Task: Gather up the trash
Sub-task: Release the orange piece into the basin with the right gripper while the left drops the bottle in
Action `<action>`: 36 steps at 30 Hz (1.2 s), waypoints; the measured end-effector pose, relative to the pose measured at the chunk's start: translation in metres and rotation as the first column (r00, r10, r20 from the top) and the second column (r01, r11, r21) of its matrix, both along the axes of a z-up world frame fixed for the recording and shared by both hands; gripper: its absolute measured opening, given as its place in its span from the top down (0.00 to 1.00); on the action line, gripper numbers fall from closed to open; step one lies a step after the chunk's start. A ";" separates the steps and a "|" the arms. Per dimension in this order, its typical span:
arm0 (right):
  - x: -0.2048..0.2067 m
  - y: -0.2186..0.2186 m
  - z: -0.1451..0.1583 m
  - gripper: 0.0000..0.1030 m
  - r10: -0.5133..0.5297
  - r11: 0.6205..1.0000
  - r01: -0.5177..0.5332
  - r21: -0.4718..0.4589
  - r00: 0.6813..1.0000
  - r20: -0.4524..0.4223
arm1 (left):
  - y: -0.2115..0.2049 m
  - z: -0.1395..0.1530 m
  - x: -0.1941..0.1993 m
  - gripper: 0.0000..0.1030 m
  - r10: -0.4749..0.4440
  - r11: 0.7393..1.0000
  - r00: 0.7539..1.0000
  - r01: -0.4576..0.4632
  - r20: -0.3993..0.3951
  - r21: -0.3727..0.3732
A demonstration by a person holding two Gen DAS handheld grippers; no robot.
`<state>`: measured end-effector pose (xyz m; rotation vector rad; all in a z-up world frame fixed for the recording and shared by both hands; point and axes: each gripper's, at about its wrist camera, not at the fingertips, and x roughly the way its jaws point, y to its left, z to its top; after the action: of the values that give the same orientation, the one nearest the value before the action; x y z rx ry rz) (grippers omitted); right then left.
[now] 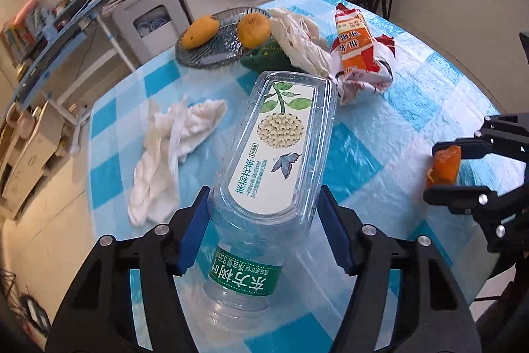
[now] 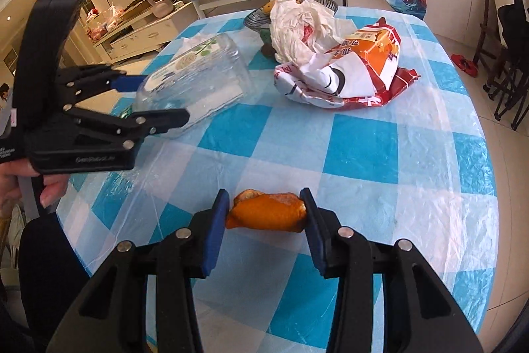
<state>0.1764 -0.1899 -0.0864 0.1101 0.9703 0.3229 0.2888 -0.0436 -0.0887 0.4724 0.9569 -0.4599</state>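
Observation:
A clear plastic bottle (image 1: 274, 138) with a green label lies on its side on the blue-checked table (image 2: 363, 148). My left gripper (image 1: 264, 191) is shut on the bottle's body, a blue pad pressed against each side; the right wrist view shows the same grip (image 2: 162, 100) on the bottle (image 2: 198, 85). My right gripper (image 2: 264, 194) is shut on a piece of orange peel (image 2: 267, 212) just above the table near its front edge. In the left wrist view that gripper (image 1: 439, 171) and the peel (image 1: 444, 164) are at the right.
A crumpled tissue (image 1: 172, 148) lies left of the bottle. Beyond it sit a white plastic bag (image 1: 301, 35), an orange snack wrapper (image 1: 360, 52), a green cloth item (image 1: 264, 53) and a glass plate (image 1: 198, 62) with two mangoes. Shelves and a chair stand around the table.

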 end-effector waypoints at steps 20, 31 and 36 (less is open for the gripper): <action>-0.055 0.023 0.023 0.58 0.081 0.994 -0.089 0.065 0.991 0.109 | 0.037 0.014 -0.079 0.40 0.324 0.938 0.944 -0.311 0.069 -0.155; -0.131 0.081 0.014 0.55 0.321 0.945 -0.326 0.038 0.942 0.097 | 0.077 0.030 -0.162 0.40 0.393 0.883 0.919 -0.368 0.030 -0.291; -0.150 0.091 0.009 0.43 0.343 0.939 -0.344 0.000 0.935 0.095 | 0.079 0.030 -0.196 0.40 0.388 0.883 0.921 -0.363 0.029 -0.297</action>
<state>0.0261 -0.0985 -0.0779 -0.0617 0.8918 0.6535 0.0931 0.0356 -0.0592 0.0362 0.8538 -0.2153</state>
